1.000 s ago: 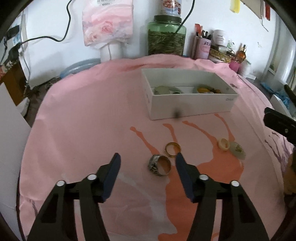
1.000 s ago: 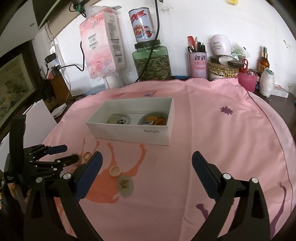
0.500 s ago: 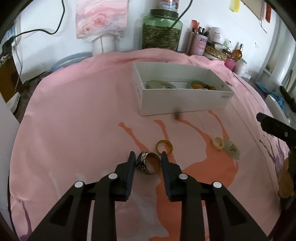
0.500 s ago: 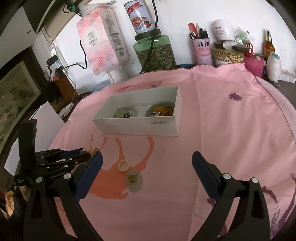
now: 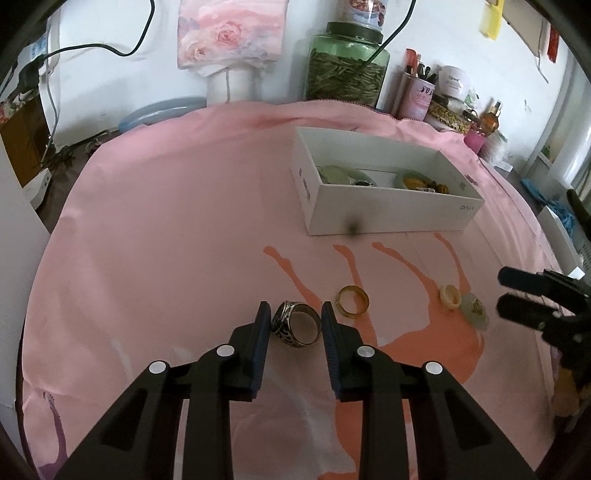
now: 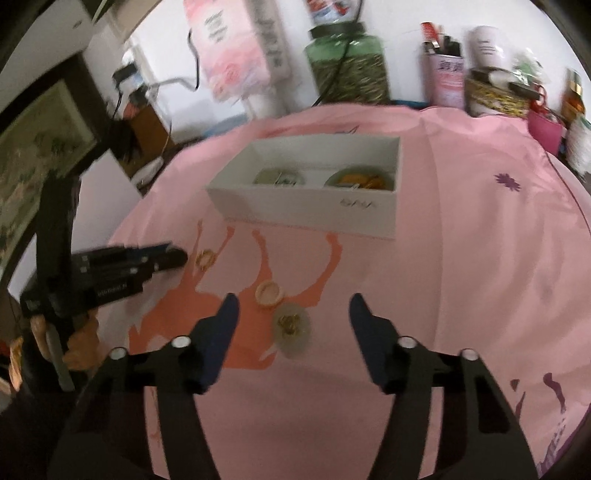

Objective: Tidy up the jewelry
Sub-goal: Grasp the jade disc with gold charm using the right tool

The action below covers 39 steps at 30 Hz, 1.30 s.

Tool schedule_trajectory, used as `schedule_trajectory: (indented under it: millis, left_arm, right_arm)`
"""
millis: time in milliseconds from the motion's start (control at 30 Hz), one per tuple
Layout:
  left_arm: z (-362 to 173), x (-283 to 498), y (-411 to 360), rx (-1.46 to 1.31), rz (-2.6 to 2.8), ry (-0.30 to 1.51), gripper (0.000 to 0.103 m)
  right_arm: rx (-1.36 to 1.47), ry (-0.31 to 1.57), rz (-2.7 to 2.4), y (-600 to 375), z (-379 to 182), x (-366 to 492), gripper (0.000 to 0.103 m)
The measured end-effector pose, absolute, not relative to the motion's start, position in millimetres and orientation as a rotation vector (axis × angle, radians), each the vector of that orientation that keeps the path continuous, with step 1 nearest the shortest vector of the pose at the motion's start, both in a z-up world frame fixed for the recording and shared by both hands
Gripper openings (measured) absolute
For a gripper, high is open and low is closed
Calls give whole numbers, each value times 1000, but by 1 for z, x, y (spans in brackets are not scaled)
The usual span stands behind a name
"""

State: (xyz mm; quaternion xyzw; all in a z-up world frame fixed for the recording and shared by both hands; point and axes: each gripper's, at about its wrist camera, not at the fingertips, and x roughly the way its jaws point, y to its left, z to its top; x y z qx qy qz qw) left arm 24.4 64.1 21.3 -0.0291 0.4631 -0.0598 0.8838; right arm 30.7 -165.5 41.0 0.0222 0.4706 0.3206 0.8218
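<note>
While the left gripper [image 5: 294,325] clamps the engraved silver ring [image 5: 295,324] on the tabletop, the right gripper [image 6: 291,314], jaws just closing yet empty, hangs right over the pale pendant [image 6: 291,326]; white box [image 5: 399,216] lies ahead.

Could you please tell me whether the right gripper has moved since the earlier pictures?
Yes: the right gripper has come forward and down toward the pale pendant, nearer the white box, its jaws closing.

wall [image 5: 110,29]: white | table: pink cloth [image 5: 166,221] | light: daylight, right-hand window [image 5: 565,140]
</note>
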Motion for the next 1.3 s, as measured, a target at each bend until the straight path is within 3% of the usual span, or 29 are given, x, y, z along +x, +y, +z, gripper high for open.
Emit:
schedule_trajectory:
  millis: [367,467,1300]
  left_arm:
    - [22,24,63,-59,-135,962,28]
    - [21,22,58,-41,-145,962,28]
    - [20,14,37,62,-176,953,28]
  right_arm:
    - [-127,997,668,-143,28,21,39]
    - [-214,955,630,-136,27,15,24]
    - [-158,965,617,-144,26,21,24]
